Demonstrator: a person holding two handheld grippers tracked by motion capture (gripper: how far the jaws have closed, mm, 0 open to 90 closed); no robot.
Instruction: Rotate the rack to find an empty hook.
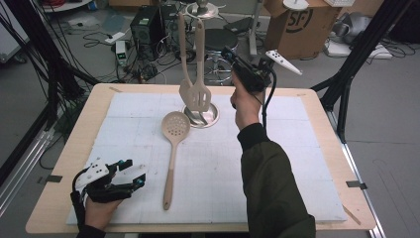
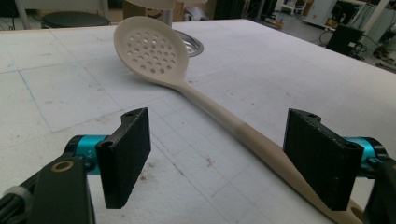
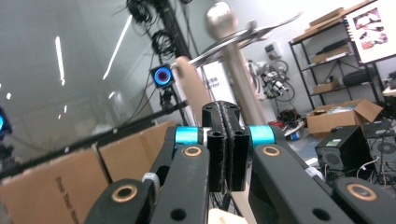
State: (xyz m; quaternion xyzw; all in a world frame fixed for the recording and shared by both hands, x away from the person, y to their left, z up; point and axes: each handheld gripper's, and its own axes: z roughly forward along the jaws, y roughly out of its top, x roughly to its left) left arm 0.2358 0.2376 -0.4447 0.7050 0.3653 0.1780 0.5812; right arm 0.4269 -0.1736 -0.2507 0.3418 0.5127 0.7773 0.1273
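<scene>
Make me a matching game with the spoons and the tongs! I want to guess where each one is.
Things:
1. holey spoon
2. slotted spatula
3. left tongs
4. right tongs

Places and states:
a. hanging on the stand
b. wide open, low over the table
c. lying on the white mat
d. shut, held up high

Pairs: 1-c, 2-a, 3-b, 4-d

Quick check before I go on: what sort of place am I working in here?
Most likely a robotics lab or workshop, not a kitchen: tangled black cables and electronics boxes on the floor, brown cardboard cartons, and a white gridded foam board over the wooden table.
</scene>
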